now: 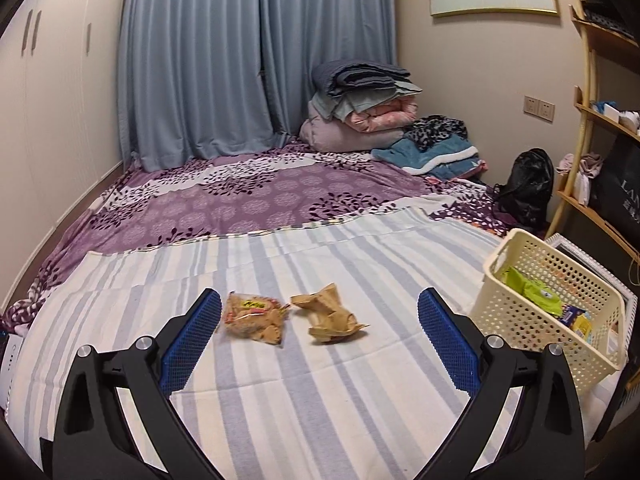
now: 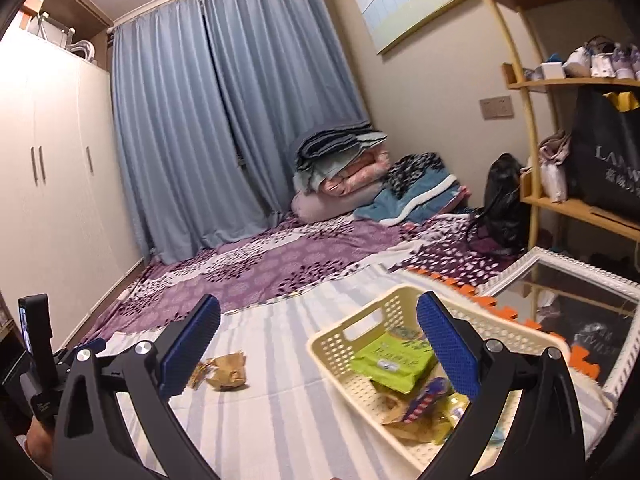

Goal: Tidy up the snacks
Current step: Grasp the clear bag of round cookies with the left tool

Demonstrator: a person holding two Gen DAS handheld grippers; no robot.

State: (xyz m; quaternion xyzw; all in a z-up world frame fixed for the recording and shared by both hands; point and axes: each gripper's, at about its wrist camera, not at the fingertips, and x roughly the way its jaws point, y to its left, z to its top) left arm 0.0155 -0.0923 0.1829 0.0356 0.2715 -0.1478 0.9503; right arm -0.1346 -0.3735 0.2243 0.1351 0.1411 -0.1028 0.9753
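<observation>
Two snack packs lie on the striped sheet [image 1: 280,400]: a clear orange-brown bag [image 1: 253,317] and a crumpled tan bag [image 1: 329,315] to its right. My left gripper [image 1: 320,320] hovers open just short of them, nothing between its blue pads [image 1: 192,344]. A cream perforated basket [image 1: 516,300] stands at the right and holds a green pack [image 1: 532,290] and others. In the right wrist view my right gripper [image 2: 319,326] is open and empty above the basket [image 2: 340,344], over its green pack [image 2: 394,358] and several other wrappers. The tan bag [image 2: 228,370] lies left of the basket.
Purple floral bedding [image 1: 240,196] lies beyond the striped sheet, with folded blankets [image 1: 360,112] stacked in the far corner. A black bag [image 1: 526,186], wooden shelves [image 2: 580,208] and a white-framed mirror [image 2: 560,292] stand at the right. Left is a wardrobe [image 2: 52,160]; the left gripper's body [image 2: 38,356] shows at the edge.
</observation>
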